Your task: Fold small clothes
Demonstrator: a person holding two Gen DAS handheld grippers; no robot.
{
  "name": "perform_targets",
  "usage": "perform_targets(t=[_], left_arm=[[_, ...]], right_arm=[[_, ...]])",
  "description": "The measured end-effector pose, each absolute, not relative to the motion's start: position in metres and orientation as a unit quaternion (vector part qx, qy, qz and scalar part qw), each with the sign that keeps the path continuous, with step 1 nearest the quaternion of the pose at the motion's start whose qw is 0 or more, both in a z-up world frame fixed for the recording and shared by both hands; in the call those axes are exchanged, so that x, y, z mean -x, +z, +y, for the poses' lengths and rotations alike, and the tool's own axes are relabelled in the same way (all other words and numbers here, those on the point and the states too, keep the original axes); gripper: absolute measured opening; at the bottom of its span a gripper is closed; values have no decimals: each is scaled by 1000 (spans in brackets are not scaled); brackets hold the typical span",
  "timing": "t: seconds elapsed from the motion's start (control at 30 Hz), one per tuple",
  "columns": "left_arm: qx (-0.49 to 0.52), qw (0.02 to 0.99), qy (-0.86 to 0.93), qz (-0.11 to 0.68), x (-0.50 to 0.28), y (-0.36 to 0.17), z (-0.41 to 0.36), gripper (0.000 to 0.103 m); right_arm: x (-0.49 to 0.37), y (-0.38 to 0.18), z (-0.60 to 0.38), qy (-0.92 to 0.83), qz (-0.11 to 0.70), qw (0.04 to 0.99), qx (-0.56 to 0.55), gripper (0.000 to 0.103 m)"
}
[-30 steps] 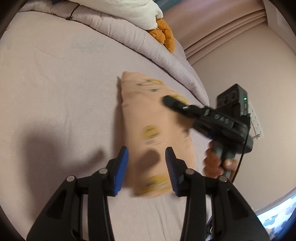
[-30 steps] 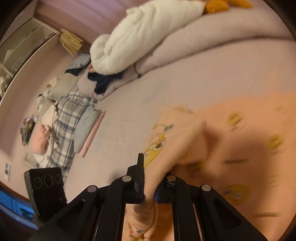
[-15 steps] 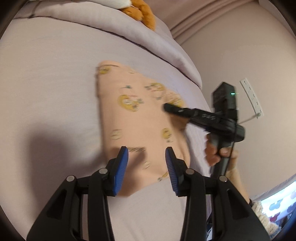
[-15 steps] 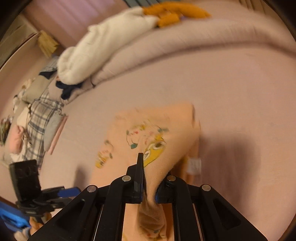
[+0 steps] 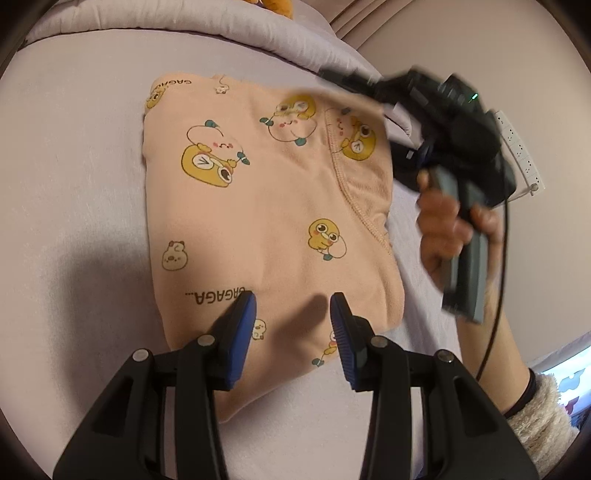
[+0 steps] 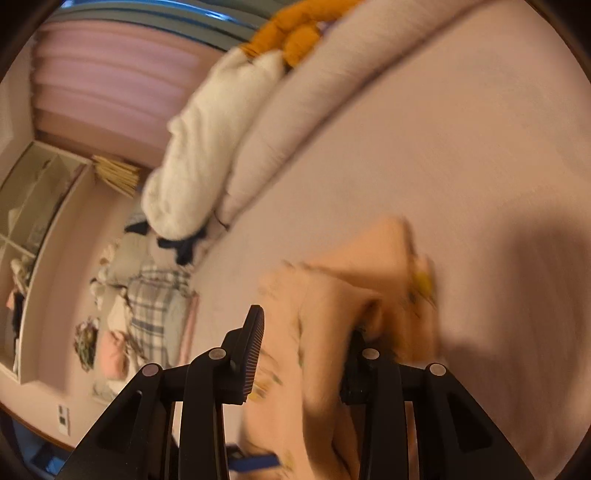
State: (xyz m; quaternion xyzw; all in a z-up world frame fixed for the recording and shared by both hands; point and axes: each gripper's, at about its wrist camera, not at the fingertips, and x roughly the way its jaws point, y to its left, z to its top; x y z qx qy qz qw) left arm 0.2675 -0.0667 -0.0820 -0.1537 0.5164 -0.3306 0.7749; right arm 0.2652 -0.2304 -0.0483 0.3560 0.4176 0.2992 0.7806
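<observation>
A peach garment [image 5: 258, 206] printed with yellow cartoon ducks lies folded on the pale lilac bed sheet [image 5: 74, 221]. My left gripper [image 5: 292, 299] hovers open over its near edge, blue pads apart with only cloth below them. In the right wrist view the garment [image 6: 332, 314] is blurred and bunched between the fingers of my right gripper [image 6: 306, 325], whose jaws are opening. The left pad stands clear of the cloth, which drapes over the right finger. In the left wrist view a hand [image 5: 450, 229] holds that gripper at the garment's far right corner.
A rolled lilac duvet [image 6: 295, 122] runs along the back of the bed, with a white fleece [image 6: 195, 155] and an orange plush toy [image 6: 295, 33] on it. Plaid clothes [image 6: 155, 306] are piled at the left by a shelf [image 6: 33, 206]. A power strip [image 5: 521, 151] hangs on the right wall.
My right gripper, shut on the cloth's edge before, has carried it across and now has its jaws parted. My left gripper has moved in over the garment's near edge, still open.
</observation>
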Motion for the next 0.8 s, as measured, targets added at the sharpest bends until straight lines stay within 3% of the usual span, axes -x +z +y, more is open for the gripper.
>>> perform_targets(t=[0.3,0.5,0.8], left_arm=[[165,774,-326,516,-271,-88,-63,42],[173,779,-318,513,-263,-92,-58,42],[174,788,-300,508,-255,-93,-60,42]], right_arm=[[-245,-13,-253,197,379,865,-263,34],[-197,-29,-216,220,416,874,-117,34],[-142,-30,-173,237,387,891,6,34]])
